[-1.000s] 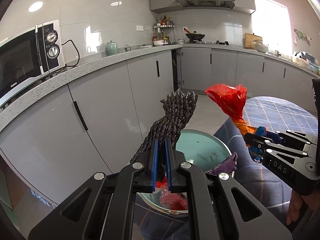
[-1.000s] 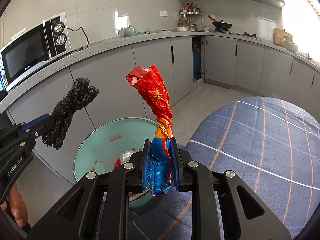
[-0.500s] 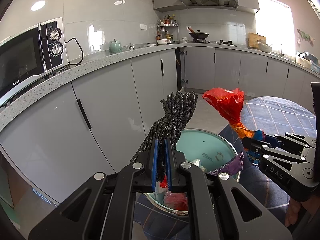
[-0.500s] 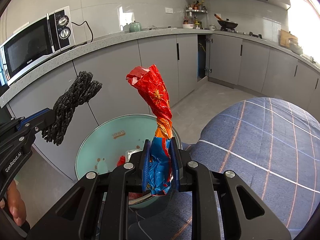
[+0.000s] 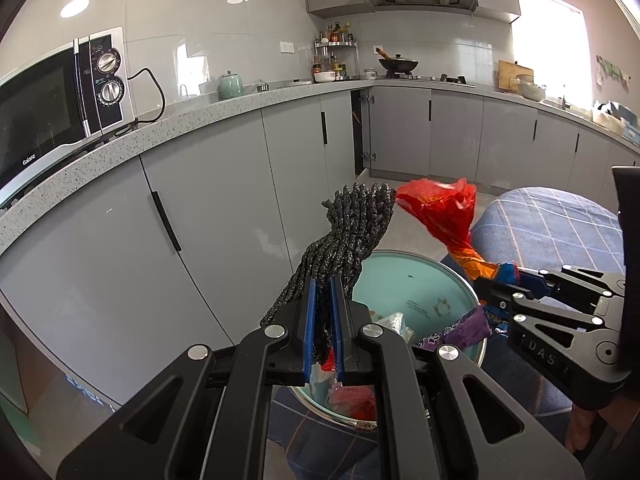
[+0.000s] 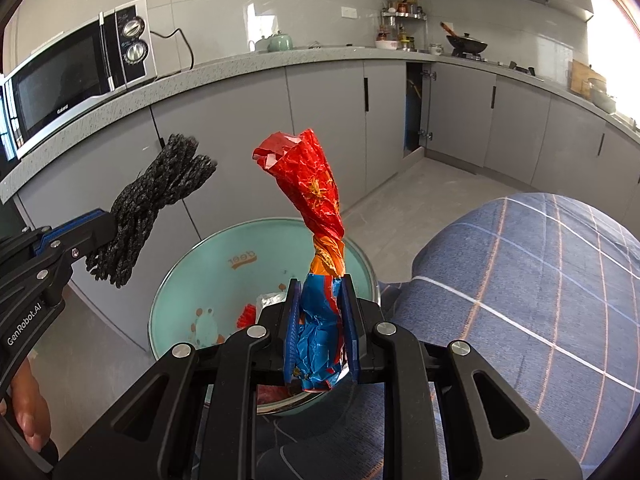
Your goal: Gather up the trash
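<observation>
My left gripper (image 5: 323, 316) is shut on a black glittery twisted wrapper (image 5: 344, 236) that sticks up above a mint-green trash bin (image 5: 416, 280). My right gripper (image 6: 320, 320) is shut on a twisted red, orange and blue foil wrapper (image 6: 312, 184) and holds it upright over the same bin (image 6: 240, 260). In the left wrist view the right gripper (image 5: 492, 284) enters from the right with the red wrapper (image 5: 440, 208) beside the black one. In the right wrist view the left gripper (image 6: 102, 222) comes in from the left holding the black wrapper (image 6: 156, 196). Crumpled wrappers lie in the bin.
Grey cabinets (image 5: 224, 200) and a speckled counter with a microwave (image 5: 60, 96) run behind the bin. A table with a blue checked cloth (image 6: 540, 280) stands right of the bin. A hand (image 6: 28, 412) grips the left tool at the lower left.
Both wrist views now sit a little further over the bin, showing more of its inside. The two wrappers stay gripped and have come closer together.
</observation>
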